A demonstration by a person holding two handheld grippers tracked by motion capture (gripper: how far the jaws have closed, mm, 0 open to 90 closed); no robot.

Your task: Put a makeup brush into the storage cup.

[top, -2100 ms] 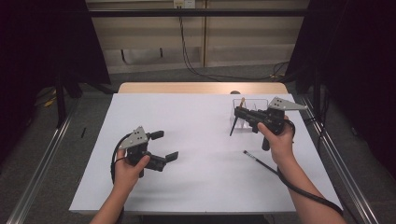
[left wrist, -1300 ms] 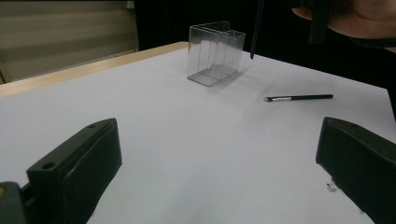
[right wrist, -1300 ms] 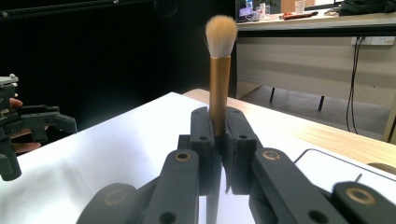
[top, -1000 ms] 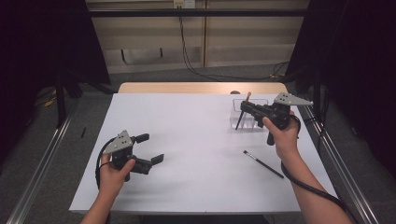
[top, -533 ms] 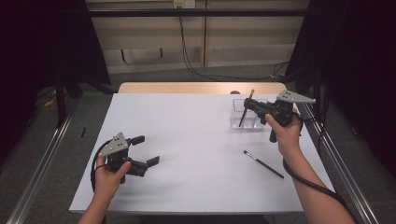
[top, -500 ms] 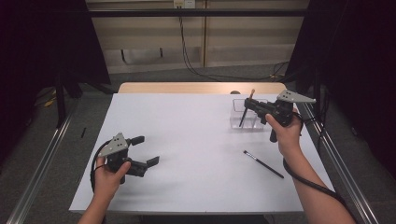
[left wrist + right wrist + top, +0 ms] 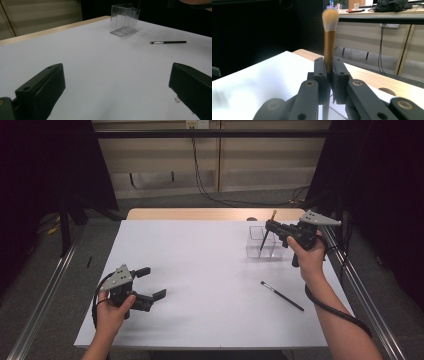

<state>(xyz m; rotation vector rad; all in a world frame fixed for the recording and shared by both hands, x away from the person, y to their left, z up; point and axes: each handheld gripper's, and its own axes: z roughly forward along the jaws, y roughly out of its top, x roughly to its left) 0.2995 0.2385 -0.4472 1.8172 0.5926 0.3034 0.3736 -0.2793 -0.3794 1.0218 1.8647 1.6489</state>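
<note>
- Right gripper (image 7: 270, 226): we log it raised above the far right of the table, its jaws clamped on the makeup brush. In the right gripper view (image 7: 329, 75) the two black jaws stand nearly together with only the handle between them.
- Makeup brush (image 7: 329, 45): held item. Pale fluffy head on top, gold-brown ferrule beneath, dark handle running down past the jaws. In the high view (image 7: 267, 232) its long axis stands close to upright, slightly tilted, bristles up and handle tip down into or just over the clear organiser; we cannot tell whether the tip touches the bottom.
- Handling, as we judge it: light, with a stiff handle and ferrule and a soft head that would crush or splay. The smooth, round ferrule may slip or swivel in a flat grip. We take hold at or just below the ferrule, as now, never on the bristles.
- Clear organiser (image 7: 265, 242): transparent box with dividers, standing upright under the right gripper; also seen from the left gripper view (image 7: 124, 18). We judge it light, rigid and easily tipped or pushed by a brush that leans on its wall.
- Thin brush (image 7: 282, 295): slim dark handle, lying flat on the white table (image 7: 200, 270), nearer the person than the organiser, well apart from it. It runs diagonally; the bristle end points toward the table's middle (image 7: 168, 42).
- Left gripper (image 7: 146, 283): jaws wide apart, nothing between them, held low at the near left, well apart from every item.
</note>
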